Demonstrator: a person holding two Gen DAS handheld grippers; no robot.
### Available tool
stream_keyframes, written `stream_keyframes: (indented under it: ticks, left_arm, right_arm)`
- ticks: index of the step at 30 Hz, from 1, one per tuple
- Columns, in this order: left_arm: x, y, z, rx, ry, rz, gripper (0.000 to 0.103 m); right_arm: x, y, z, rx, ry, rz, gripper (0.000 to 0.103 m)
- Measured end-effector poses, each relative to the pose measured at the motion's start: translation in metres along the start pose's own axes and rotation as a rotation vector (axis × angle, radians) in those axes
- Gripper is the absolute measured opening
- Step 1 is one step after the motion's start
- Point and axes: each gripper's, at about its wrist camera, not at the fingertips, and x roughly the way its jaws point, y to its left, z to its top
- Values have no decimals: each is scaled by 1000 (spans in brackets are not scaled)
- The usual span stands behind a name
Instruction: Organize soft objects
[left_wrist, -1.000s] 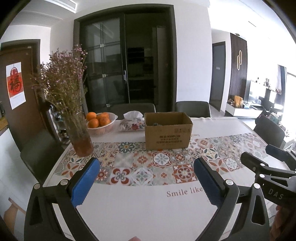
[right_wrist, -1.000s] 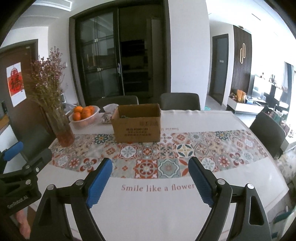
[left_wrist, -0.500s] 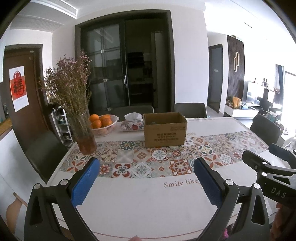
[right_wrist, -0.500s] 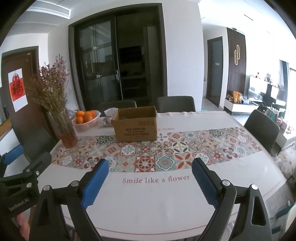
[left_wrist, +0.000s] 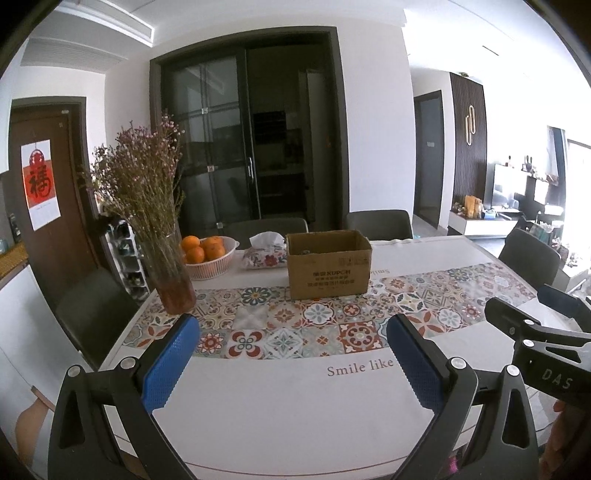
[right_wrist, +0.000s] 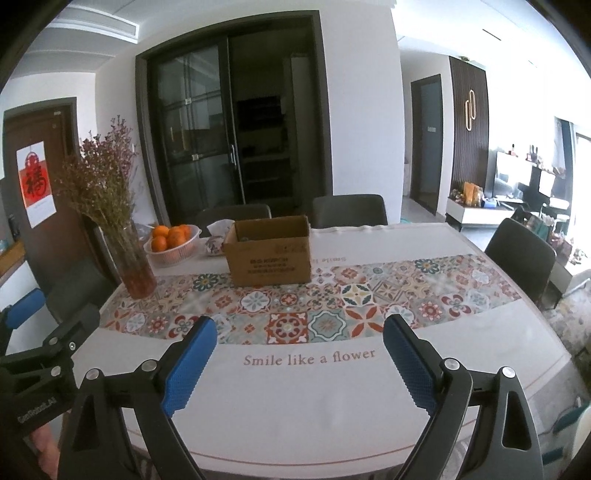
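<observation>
From the left wrist camera, the left gripper (left_wrist: 291, 354) hangs over the near edge of the white table with its patterned tile runner (left_wrist: 295, 413), its blue-padded fingers (left_wrist: 168, 363) spread wide with nothing between them. An open brown cardboard box (left_wrist: 328, 264) stands on the far side of the runner. Just left of it lies a floral fabric tissue pouch (left_wrist: 264, 254), then a white basket of oranges (left_wrist: 208, 256) and a glass vase of dried purple flowers (left_wrist: 162, 236). The right gripper (left_wrist: 546, 317) shows at the right edge.

From the right wrist camera, the right gripper's fingers (right_wrist: 190, 369) are likewise parted and empty above the printed words on the cloth. The box sits well beyond them; whatever lies inside it cannot be made out. The left gripper's side appears at the left edge.
</observation>
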Motion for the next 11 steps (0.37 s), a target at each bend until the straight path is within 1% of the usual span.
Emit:
stream_keyframes:
  ticks: [11]
  left_arm:
    - [2,3,-3,-16,11,1,103]
  right_arm:
    - [3,5,0,-8,6,3,93]
